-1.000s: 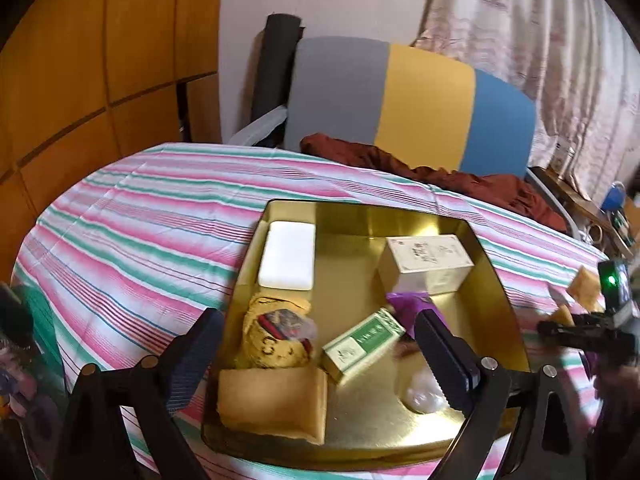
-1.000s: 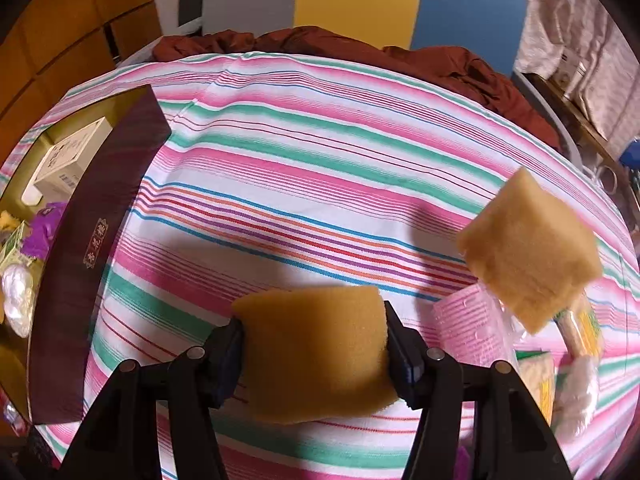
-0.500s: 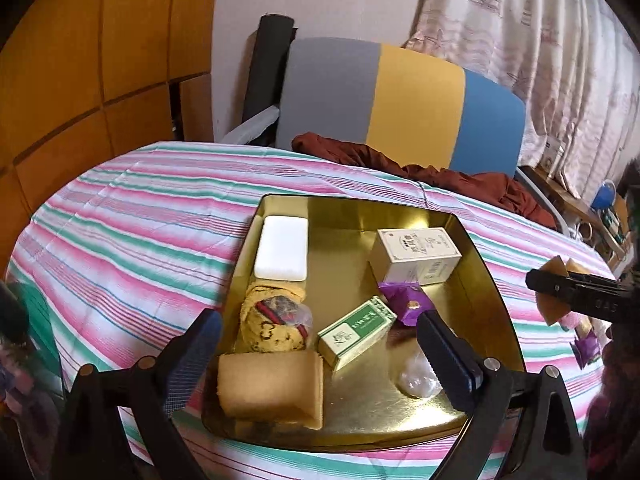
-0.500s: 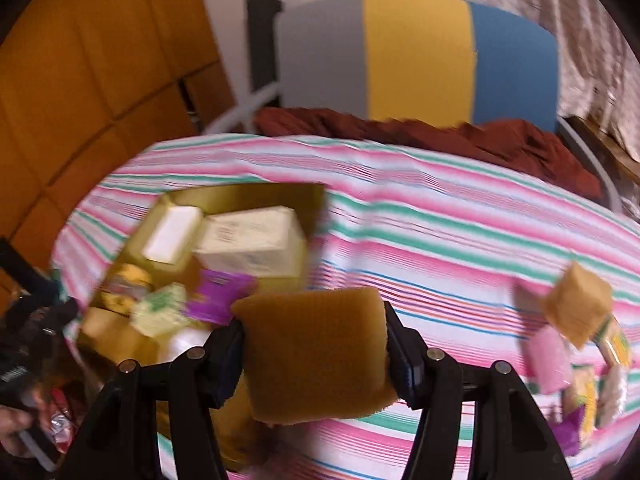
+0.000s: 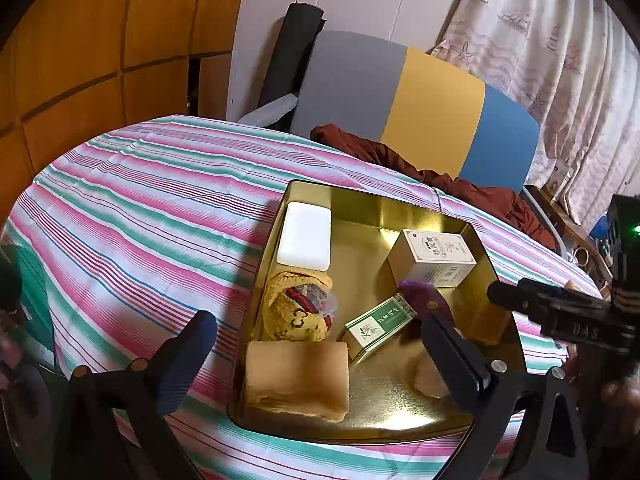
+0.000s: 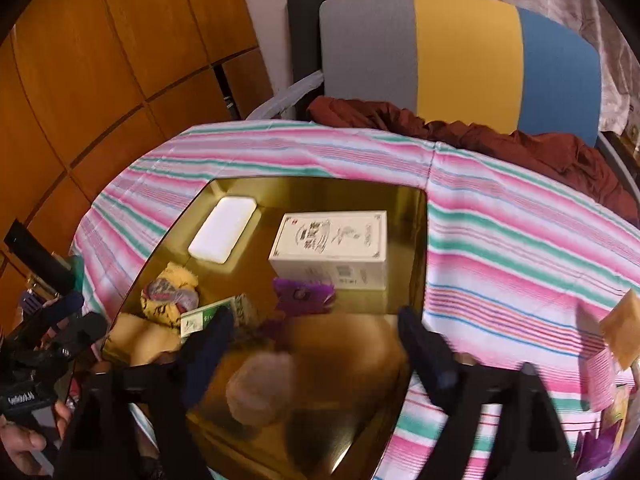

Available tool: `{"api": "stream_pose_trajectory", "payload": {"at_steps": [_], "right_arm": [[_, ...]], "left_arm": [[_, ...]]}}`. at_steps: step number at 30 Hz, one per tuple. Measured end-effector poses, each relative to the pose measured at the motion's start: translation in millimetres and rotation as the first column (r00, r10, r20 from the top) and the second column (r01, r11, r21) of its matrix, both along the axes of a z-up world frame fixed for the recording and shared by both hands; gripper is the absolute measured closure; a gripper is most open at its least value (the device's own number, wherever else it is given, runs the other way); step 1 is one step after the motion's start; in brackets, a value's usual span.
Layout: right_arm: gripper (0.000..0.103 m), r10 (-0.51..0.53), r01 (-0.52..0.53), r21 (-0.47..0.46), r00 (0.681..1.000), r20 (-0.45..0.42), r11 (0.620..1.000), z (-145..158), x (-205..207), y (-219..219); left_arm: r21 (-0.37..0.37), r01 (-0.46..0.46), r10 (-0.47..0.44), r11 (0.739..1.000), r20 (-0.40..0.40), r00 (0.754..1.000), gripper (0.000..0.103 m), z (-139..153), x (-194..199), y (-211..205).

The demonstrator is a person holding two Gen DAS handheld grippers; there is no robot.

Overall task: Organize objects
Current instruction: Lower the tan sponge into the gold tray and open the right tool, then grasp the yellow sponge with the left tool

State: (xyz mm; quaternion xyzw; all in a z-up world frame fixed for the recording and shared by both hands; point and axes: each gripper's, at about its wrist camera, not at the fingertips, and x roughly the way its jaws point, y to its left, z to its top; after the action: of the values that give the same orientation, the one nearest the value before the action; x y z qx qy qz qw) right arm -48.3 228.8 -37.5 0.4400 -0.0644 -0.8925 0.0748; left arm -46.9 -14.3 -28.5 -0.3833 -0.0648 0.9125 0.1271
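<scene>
A gold tin tray (image 5: pixel 360 204) (image 6: pixel 416 216) lies on the striped tablecloth. It holds a white bar (image 5: pixel 305 236), a cream box (image 5: pixel 434 258), a green box (image 5: pixel 378 326), a purple wrapper (image 6: pixel 304 294), a yellow knitted piece (image 5: pixel 296 312) and a tan sponge (image 5: pixel 296 378). My right gripper (image 6: pixel 312 344) is open over the tray's right side. A tan sponge block (image 6: pixel 340 340), blurred, lies in the tray between its fingers; it also shows in the left wrist view (image 5: pixel 490 320). My left gripper (image 5: pixel 316 356) is open and empty at the tray's near edge.
A grey, yellow and blue chair back (image 5: pixel 412 92) with a dark red cloth (image 5: pixel 460 184) stands behind the table. Another tan sponge (image 6: pixel 622 328) and pink packets (image 6: pixel 602 376) lie on the cloth right of the tray. Wooden panels (image 5: pixel 100 40) stand at the left.
My right gripper carried the tan sponge from the right side of the table to over the tray and opened; the sponge now lies in the tray. The left gripper barely moved.
</scene>
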Motion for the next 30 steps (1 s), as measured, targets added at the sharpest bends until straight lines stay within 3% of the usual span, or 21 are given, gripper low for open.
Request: {"api": "stream_pose_trajectory", "payload": {"at_steps": [6, 13, 21, 24, 27, 30], "right_arm": [[0.015, -0.045, 0.045, -0.024, 0.999, -0.029, 0.999, 5.4, 25.5, 14.6], [0.015, -0.168, 0.165, -0.067, 0.985, -0.049, 0.984, 13.8, 69.0, 64.6], [0.015, -0.287, 0.287, -0.004, 0.958, 0.011, 0.958, 4.6, 114.9, 130.2], [0.015, -0.366, 0.366, 0.016, 0.931, 0.004, 0.931, 10.6, 134.6, 165.9], [0.015, -0.495, 0.496, 0.028, 0.868, -0.018, 0.868, 21.3, 150.8, 210.0], [0.015, -0.624, 0.626, 0.02, 0.78, -0.05, 0.78, 29.8, 163.5, 256.5]], "left_arm": [[-0.007, 0.034, -0.034, 0.999, -0.023, 0.999, 0.0, 5.3, 4.7, 9.1], [0.007, 0.126, -0.125, 0.992, -0.056, 0.991, 0.0, 13.1, 6.6, 35.7], [0.009, 0.294, -0.293, 0.956, -0.042, 0.955, 0.0, 28.0, 7.9, 90.8], [0.031, 0.362, -0.362, 0.932, -0.01, 0.932, 0.0, 30.9, 9.4, 117.7], [0.041, 0.42, -0.42, 0.907, 0.0, 0.908, 0.0, 36.0, 11.6, 146.7], [0.054, 0.486, -0.487, 0.872, 0.007, 0.874, 0.0, 41.0, 16.0, 183.4]]}}
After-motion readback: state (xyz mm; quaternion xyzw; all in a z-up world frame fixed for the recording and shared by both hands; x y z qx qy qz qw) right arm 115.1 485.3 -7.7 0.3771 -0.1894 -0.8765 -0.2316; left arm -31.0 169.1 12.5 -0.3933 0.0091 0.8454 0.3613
